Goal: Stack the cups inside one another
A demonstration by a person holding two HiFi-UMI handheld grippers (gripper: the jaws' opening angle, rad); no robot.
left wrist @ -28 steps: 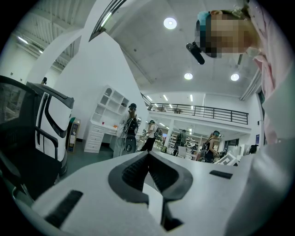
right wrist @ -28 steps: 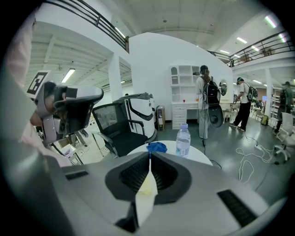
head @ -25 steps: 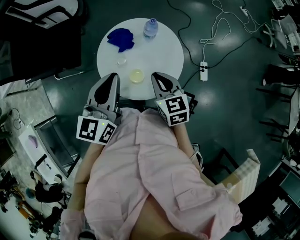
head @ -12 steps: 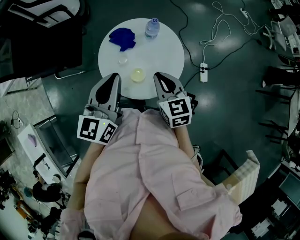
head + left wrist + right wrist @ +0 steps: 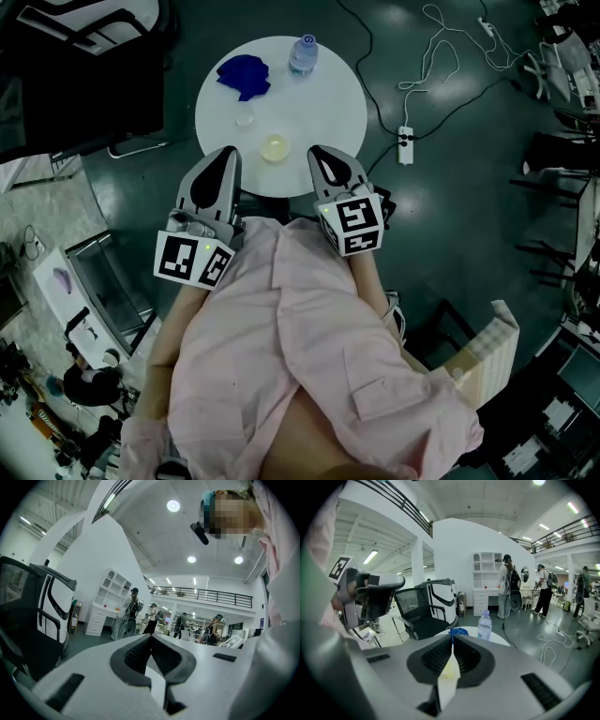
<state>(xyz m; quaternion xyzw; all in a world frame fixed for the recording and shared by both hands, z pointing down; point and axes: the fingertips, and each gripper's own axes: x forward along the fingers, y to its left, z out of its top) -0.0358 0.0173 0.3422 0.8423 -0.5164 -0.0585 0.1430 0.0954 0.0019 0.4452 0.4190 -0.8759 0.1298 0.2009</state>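
A small yellowish cup [image 5: 276,149] stands near the front of the round white table [image 5: 328,103]. A smaller clear cup [image 5: 245,119] stands behind it to the left. Both grippers hover at the table's near edge, on either side of the yellowish cup and apart from it. My left gripper [image 5: 228,150] is shut with nothing in it; in its own view the fingertips meet [image 5: 151,638]. My right gripper [image 5: 317,151] is shut and empty too [image 5: 452,637]. Through the slit below its tips a bit of the yellowish cup [image 5: 449,670] shows.
A crumpled blue cloth [image 5: 242,75] and a water bottle [image 5: 302,54] sit at the table's far side. A black chair [image 5: 426,611] stands left of the table. A power strip [image 5: 407,142] with cables lies on the floor at the right. People stand far off.
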